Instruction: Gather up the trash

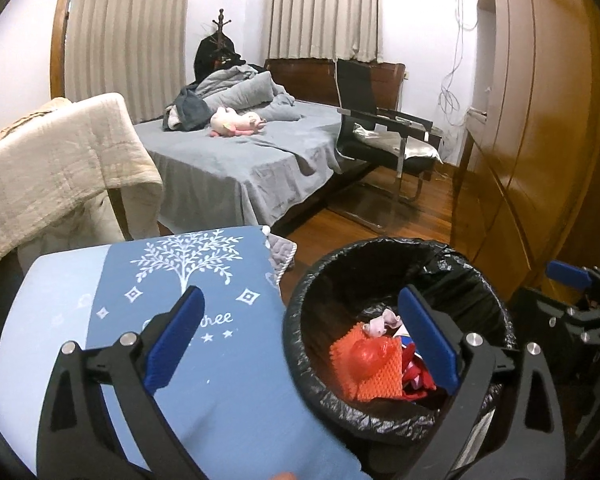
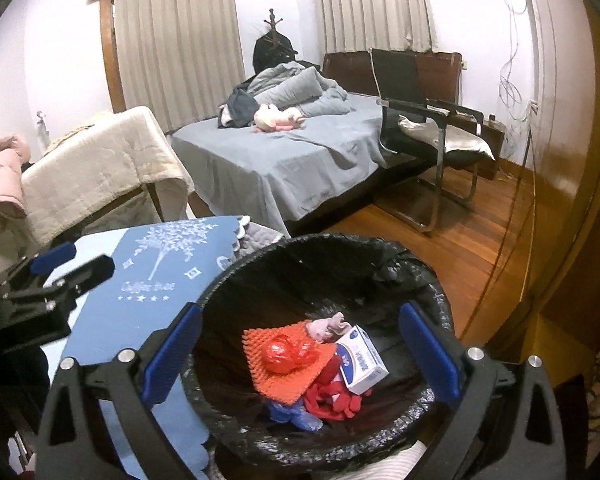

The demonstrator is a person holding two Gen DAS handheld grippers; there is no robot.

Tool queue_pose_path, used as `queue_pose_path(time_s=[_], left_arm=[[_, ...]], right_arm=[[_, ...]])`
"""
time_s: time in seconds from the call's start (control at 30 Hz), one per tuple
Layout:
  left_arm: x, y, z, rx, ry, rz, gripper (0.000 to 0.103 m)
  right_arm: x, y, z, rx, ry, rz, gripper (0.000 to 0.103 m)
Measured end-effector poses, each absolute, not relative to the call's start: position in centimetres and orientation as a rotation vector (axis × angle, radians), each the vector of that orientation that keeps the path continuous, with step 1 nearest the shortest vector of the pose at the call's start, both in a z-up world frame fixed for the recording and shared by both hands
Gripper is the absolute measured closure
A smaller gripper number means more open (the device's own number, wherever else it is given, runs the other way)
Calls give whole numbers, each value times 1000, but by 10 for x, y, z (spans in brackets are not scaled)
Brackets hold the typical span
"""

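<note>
Two hand-held grippers, left and right, hang wide open and empty above the lined bin. Trash inside: orange foam netting, small carton, both probably light and crushable; grasp edges.

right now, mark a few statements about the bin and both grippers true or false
1. The trash bin has a black liner. True.
2. The right gripper is clamped on the small white box. False: its jaws are open and empty; the box lies in the bin.
3. An orange mesh piece lies in the bin. True.
4. The left gripper holds a red bag. False: it is open and empty.
</note>
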State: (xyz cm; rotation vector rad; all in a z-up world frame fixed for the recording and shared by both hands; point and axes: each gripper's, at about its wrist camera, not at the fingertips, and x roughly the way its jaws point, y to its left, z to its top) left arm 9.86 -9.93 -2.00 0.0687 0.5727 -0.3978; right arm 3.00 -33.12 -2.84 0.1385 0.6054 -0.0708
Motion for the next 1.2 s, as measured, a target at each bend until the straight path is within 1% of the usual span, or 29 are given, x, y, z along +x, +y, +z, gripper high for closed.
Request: queue_pose_path(time_s=[0.53, 1.2], left_arm=[[58, -81, 9, 68, 495, -370, 8], [44, -74, 10, 53, 478, -356, 8]], right_arm=[[18, -300, -5, 120, 574, -8, 6], [8, -288, 2, 108, 561, 8, 6]])
